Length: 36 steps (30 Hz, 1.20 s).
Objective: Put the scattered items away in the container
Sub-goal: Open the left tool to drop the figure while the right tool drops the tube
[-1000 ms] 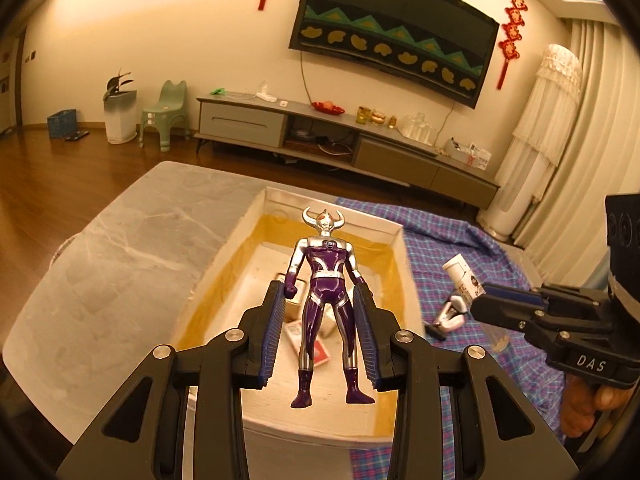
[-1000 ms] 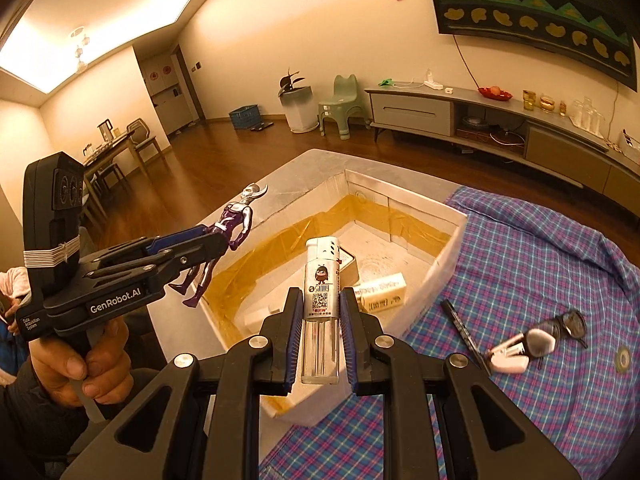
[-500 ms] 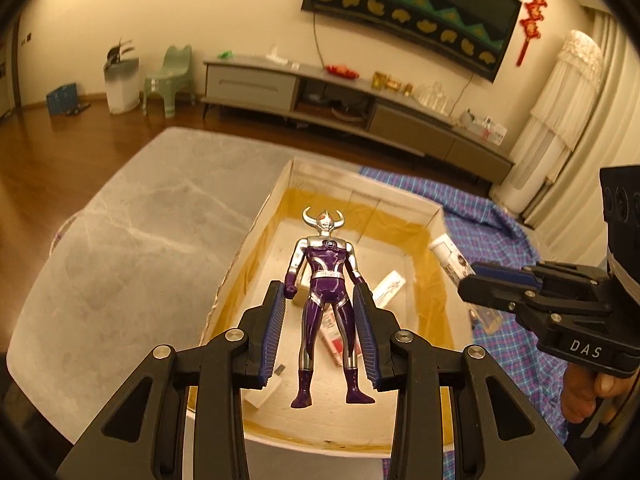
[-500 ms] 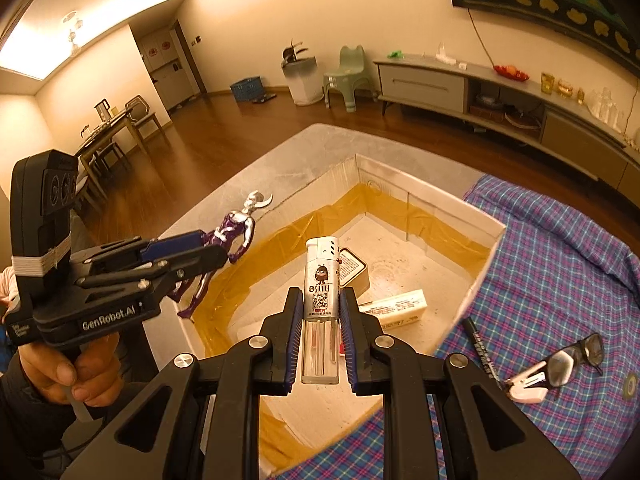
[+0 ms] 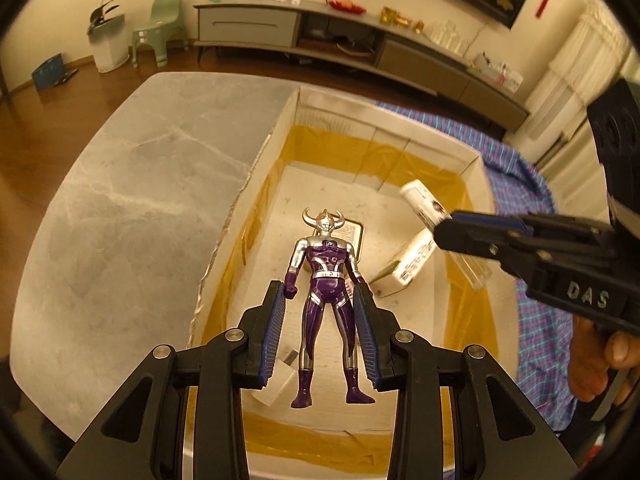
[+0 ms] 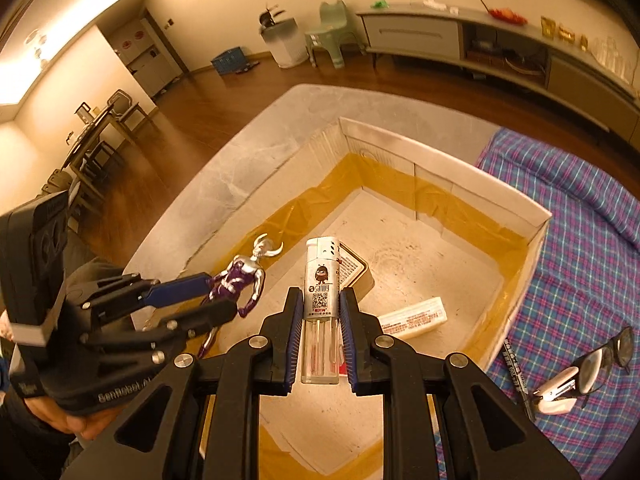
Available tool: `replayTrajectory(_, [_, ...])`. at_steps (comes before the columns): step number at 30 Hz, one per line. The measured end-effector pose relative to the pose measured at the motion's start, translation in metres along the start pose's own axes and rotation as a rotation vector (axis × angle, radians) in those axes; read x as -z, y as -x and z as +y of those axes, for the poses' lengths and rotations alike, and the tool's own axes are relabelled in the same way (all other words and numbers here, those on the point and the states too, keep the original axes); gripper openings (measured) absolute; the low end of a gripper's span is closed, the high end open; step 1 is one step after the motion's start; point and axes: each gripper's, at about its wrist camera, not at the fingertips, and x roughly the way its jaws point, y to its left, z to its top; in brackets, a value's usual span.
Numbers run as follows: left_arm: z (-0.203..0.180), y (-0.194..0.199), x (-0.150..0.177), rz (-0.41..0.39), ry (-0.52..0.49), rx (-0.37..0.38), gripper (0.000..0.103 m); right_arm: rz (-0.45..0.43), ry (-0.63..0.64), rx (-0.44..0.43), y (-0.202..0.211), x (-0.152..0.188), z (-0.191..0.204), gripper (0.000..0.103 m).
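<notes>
My left gripper (image 5: 320, 332) is shut on a purple and silver horned toy figure (image 5: 326, 280) and holds it over the inside of the white cardboard box (image 5: 384, 124). The figure also shows in the right wrist view (image 6: 240, 280), with the left gripper (image 6: 200, 296) at the left. My right gripper (image 6: 319, 336) is shut on a silver lighter (image 6: 322, 296) and holds it above the box (image 6: 440, 160). The right gripper (image 5: 452, 228) also enters the left wrist view from the right. A small tin (image 6: 356, 272) and a white carton (image 6: 412, 316) lie on the box floor.
The box stands on a grey marble table (image 5: 120, 200). A plaid cloth (image 6: 580, 240) lies to its right, with black glasses (image 6: 608, 356), a white stapler (image 6: 556, 388) and a black pen (image 6: 516, 376) on it. A TV cabinet (image 5: 340, 24) stands far behind.
Both grippers have moved forward and lower over the box with their objects still held. The figure and the lighter now hang above the box floor.
</notes>
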Motion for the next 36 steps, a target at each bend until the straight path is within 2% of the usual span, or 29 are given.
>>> replayTrajectory(3, [-0.002,-0.011,-0.006,0.033,-0.023,-0.022,0.037,0.043,-0.043,0.000,-0.016,-0.008,-0.010,0.020])
replayTrajectory(6, [0.002,-0.023,-0.013,0.075,-0.001,-0.022,0.037,0.082,-0.082,0.008,-0.032,-0.017,-0.020,0.020])
replayTrajectory(13, [0.007,-0.047,-0.021,0.158,0.000,-0.053,0.037,0.149,-0.082,0.074,-0.063,-0.037,-0.028,0.020])
replayTrajectory(20, [0.005,-0.055,-0.029,0.167,-0.030,-0.084,0.037,0.211,-0.094,0.127,-0.088,-0.047,-0.036,0.020])
replayTrajectory(22, [0.004,-0.053,-0.031,0.146,-0.031,-0.096,0.037,0.217,-0.094,0.147,-0.092,-0.048,-0.038,0.020])
replayTrajectory(25, [-0.009,-0.043,-0.031,0.091,-0.103,-0.117,0.037,0.217,-0.089,0.170,-0.094,-0.050,-0.040,0.020])
replayTrajectory(33, [-0.004,-0.061,-0.033,0.136,-0.089,-0.127,0.039,0.205,-0.121,0.187,-0.095,-0.056,-0.048,0.021])
replayTrajectory(36, [-0.004,-0.061,-0.033,0.137,-0.088,-0.124,0.046,0.193,-0.140,0.185,-0.091,-0.058,-0.051,0.022])
